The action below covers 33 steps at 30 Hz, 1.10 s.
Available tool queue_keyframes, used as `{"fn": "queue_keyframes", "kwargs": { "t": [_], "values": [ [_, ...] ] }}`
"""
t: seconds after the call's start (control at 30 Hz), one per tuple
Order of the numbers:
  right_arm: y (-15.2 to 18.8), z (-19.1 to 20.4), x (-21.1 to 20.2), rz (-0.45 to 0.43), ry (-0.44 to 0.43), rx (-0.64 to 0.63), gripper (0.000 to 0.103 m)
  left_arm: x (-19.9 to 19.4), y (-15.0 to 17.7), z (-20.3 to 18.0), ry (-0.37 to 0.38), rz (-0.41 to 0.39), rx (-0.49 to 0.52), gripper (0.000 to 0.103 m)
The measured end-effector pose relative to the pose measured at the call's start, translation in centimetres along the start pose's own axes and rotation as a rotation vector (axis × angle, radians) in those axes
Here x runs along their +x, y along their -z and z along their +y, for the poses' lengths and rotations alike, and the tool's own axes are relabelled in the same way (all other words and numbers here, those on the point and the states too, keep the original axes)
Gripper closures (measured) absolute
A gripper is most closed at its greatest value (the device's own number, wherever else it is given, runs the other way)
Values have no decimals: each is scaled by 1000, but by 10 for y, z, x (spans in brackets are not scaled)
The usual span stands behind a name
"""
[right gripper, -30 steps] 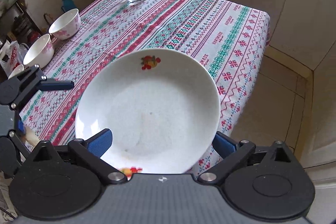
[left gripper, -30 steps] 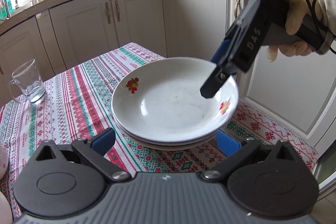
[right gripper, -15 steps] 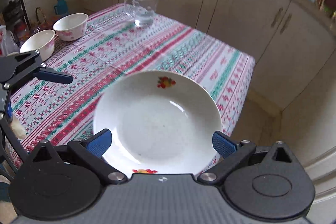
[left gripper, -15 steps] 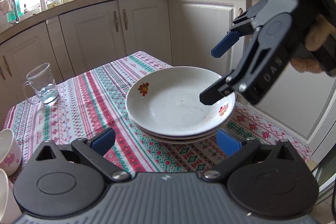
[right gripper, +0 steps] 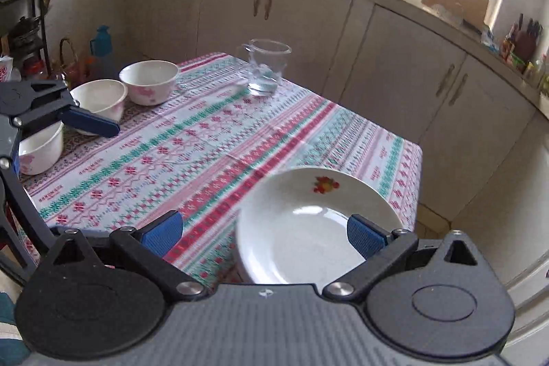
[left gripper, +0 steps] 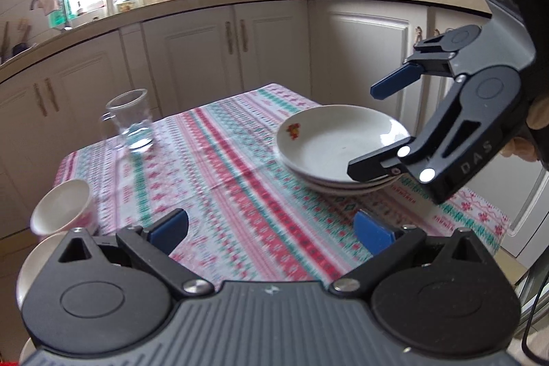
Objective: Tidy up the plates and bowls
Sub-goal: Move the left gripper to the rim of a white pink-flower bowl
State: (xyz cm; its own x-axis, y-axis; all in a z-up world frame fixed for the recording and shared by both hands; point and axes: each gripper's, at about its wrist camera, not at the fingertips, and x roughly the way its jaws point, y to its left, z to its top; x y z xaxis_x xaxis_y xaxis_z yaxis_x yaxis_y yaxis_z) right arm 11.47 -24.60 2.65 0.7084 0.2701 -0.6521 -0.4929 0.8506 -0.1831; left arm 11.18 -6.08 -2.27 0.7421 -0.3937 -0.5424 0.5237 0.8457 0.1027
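Note:
A stack of white plates with a fruit motif (left gripper: 329, 146) sits on the patterned tablecloth near the table's right corner; it also shows in the right wrist view (right gripper: 308, 228). My right gripper (right gripper: 264, 234) is open and empty, raised just behind the stack; in the left wrist view (left gripper: 374, 126) its jaws gape above the plates' right rim. My left gripper (left gripper: 271, 228) is open and empty over the table's near side. Three white bowls with pink flowers (right gripper: 149, 84) (right gripper: 99, 98) (right gripper: 41, 148) stand at the table's left end, next to the left gripper.
A glass mug (left gripper: 132, 122) with a little water stands at the far side of the table (right gripper: 212, 139). White kitchen cabinets and a cluttered counter (left gripper: 240, 33) wrap around behind. The table edge drops off just right of the plates.
Both grippers have pulled back and up from the plate stack. The right gripper has swung left, so the plates now lie low right in its view and the bowls come into sight.

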Motion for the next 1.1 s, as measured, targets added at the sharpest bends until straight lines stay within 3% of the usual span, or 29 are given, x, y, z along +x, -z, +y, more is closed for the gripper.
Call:
{"fn": "queue_keyframes", "kwargs": {
  "t": [0.2, 0.6, 0.83, 1.1],
  "values": [
    [-9, 50, 4, -2, -6, -104, 0, -28, 17, 30, -49, -2, -28, 1],
    [-18, 150, 37, -16, -223, -155, 0, -79, 56, 91, -174, 22, -64, 1],
    [-25, 191, 57, -24, -345, -141, 0, -91, 80, 123, -193, 62, -94, 1],
    [-30, 222, 76, -17, -369, -143, 0, -84, 96, 158, -160, 133, -154, 2]
  ]
}}
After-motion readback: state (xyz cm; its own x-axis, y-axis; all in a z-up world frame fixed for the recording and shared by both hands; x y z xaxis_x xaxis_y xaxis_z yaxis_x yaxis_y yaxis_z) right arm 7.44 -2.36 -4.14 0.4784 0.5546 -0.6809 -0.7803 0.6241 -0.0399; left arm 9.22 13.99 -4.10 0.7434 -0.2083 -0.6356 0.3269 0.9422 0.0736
